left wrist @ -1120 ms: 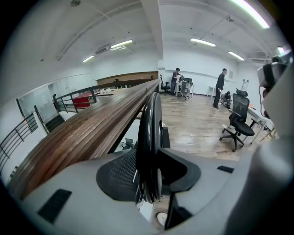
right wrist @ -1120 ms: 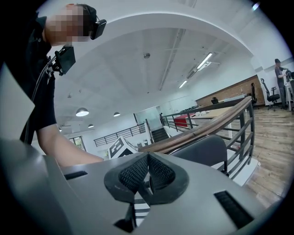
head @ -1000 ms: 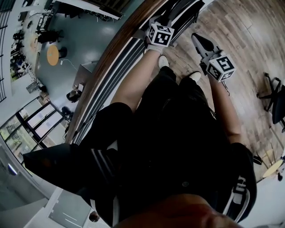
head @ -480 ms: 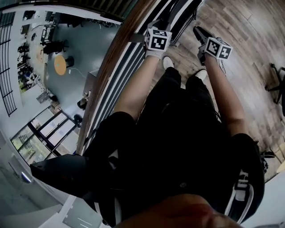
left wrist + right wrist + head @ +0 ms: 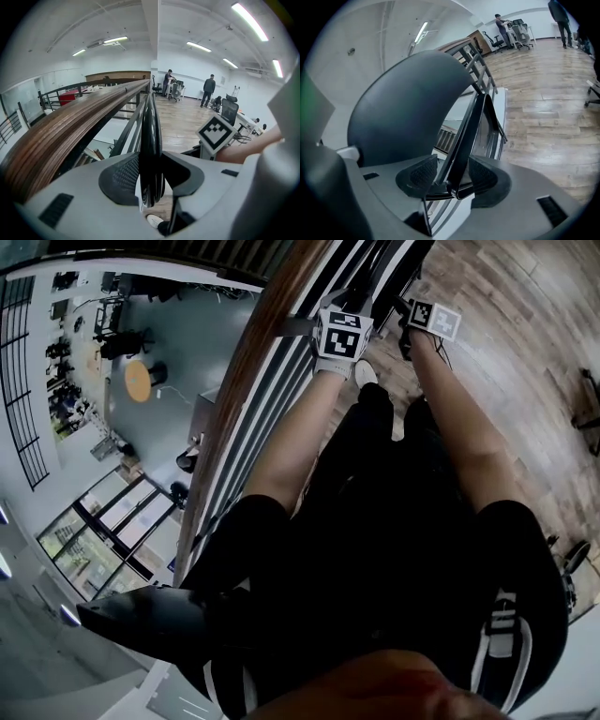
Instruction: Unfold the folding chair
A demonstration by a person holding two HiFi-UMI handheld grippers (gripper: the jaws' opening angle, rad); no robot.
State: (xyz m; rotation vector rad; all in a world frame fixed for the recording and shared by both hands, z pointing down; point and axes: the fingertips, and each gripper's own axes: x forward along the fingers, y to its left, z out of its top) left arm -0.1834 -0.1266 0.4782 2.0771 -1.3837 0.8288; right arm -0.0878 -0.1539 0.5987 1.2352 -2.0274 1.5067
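Right gripper view flags the risk: right gripper (image 5: 452,176) jaws opening, folding chair (image 5: 464,140) frame loose between them, so a pull now slips off and chair could tip off railing (image 5: 251,371). Left gripper view shows left gripper (image 5: 151,180) jaws closing on chair's black edge. Head view hides both grips.

- Left gripper (image 5: 150,176): grey moulded plastic shell with rectangular slots and black cross-hatched pads (image 5: 123,176).
- Right gripper (image 5: 452,176): the same grey shell, slots and black textured pads (image 5: 419,174).
- White cube with black square markers (image 5: 340,334): one on each gripper.
- White glove (image 5: 328,364): on the left hand.
- Black short-sleeved top (image 5: 375,559): white stripes at the sleeve (image 5: 502,638).
- Dark trousers (image 5: 370,423).
- White shoe (image 5: 366,373).
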